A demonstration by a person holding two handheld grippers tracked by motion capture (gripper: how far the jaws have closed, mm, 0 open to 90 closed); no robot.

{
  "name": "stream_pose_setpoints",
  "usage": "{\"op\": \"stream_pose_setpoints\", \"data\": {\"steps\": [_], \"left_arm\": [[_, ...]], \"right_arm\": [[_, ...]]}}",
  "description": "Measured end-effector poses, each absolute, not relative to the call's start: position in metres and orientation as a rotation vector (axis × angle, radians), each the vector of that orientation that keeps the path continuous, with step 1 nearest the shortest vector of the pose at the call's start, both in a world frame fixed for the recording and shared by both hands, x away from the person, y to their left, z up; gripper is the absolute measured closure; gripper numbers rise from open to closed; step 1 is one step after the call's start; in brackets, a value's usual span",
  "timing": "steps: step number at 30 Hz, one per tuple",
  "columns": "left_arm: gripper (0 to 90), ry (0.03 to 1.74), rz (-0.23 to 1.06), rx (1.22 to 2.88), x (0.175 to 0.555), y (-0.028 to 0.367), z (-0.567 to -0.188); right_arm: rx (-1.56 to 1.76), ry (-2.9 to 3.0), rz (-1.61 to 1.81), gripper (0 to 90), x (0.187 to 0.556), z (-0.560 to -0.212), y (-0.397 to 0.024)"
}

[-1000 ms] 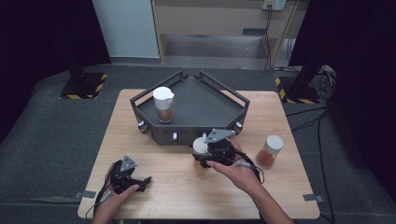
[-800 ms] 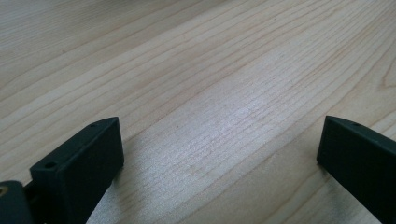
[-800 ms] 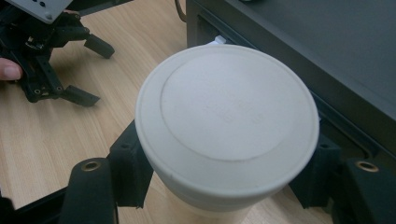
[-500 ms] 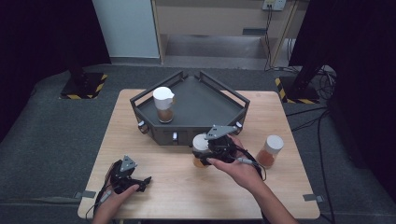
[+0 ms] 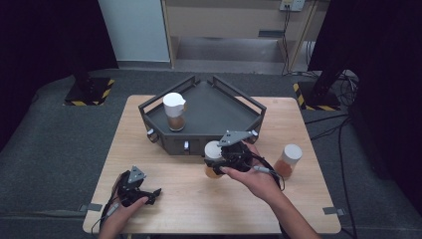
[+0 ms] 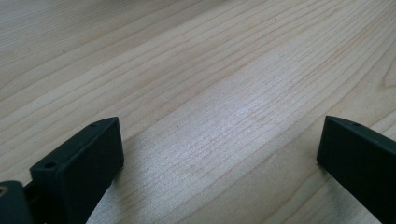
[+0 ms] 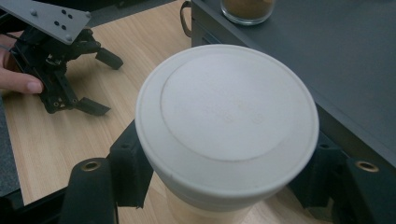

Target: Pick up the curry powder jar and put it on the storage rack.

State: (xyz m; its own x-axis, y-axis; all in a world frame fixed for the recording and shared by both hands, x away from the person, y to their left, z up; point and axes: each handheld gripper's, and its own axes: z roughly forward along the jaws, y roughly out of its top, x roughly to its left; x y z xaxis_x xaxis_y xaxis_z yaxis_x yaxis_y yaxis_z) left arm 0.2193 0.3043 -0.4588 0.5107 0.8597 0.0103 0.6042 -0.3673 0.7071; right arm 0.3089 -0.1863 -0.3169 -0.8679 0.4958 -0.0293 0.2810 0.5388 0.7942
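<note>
While the right gripper (image 5: 219, 160) is clamping a white-lidded jar (image 7: 226, 126) of brown powder just in front of the dark tray (image 5: 239, 107), the left gripper (image 5: 149, 195) is resting on the table (image 5: 199, 209) well to the tray's front left, its jaws spread wide with nothing between them.

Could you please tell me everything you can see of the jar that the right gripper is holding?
The jar is a clear round container with a wide, off-white, flat lid that has a raised outer ring. Brownish contents show through its lower wall in the high view. It stands upright, close to the front wall of the dark tray; whether it rests on the wooden table or is lifted, I cannot tell. The right gripper is shut on it just below the lid, one black jaw on each side.
</note>
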Motion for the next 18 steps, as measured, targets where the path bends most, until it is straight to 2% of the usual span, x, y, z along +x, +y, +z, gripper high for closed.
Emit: {"op": "stream_pose_setpoints", "data": {"steps": [18], "left_arm": [[0.0, 1.191, 0.506, 2.102, 0.219, 0.304, -0.459]], "right_arm": [[0.641, 2.534, 1.233, 34.2, 0.312, -0.297, -0.184]]}}
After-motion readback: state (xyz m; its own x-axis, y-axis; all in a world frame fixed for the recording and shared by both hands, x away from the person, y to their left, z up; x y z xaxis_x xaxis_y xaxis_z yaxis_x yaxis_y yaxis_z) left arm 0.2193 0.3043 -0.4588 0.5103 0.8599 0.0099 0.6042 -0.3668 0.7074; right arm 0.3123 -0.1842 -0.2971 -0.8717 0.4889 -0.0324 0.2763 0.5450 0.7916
